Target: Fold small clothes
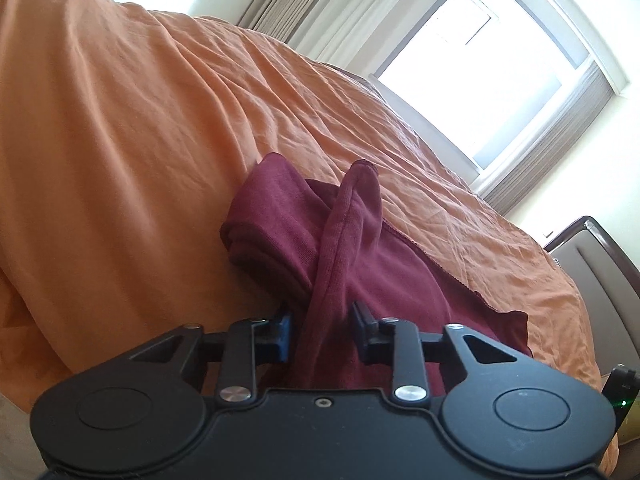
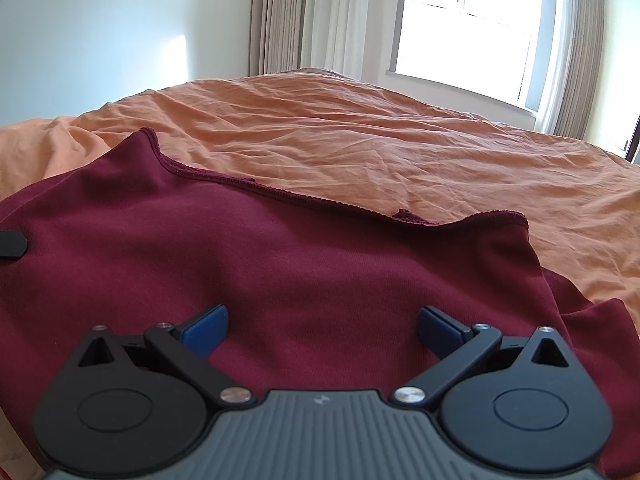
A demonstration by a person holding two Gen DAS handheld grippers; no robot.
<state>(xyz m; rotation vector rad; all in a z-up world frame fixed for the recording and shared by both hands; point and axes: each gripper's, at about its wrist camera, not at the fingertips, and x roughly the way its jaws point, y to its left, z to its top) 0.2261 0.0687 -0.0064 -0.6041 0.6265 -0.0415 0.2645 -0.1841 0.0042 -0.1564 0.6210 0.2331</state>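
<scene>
Orange bedspread (image 2: 360, 132) lies crumpled around your maroon garment (image 2: 280, 264), open from ten to two o'clock, window (image 2: 464, 28) beyond. Your right gripper (image 2: 322, 330) hovers over flat cloth, jaws spread wide. Your left gripper (image 1: 322, 330), jaws narrowed, has a raised fold between them; pinching or not, you cannot tell.

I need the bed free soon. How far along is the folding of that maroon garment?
Early. Done: one end of the maroon garment is doubled over. In hand: the left gripper has a raised fold of it between its jaws. Left: the rest lies spread on the orange bedcover under the open right gripper.
</scene>
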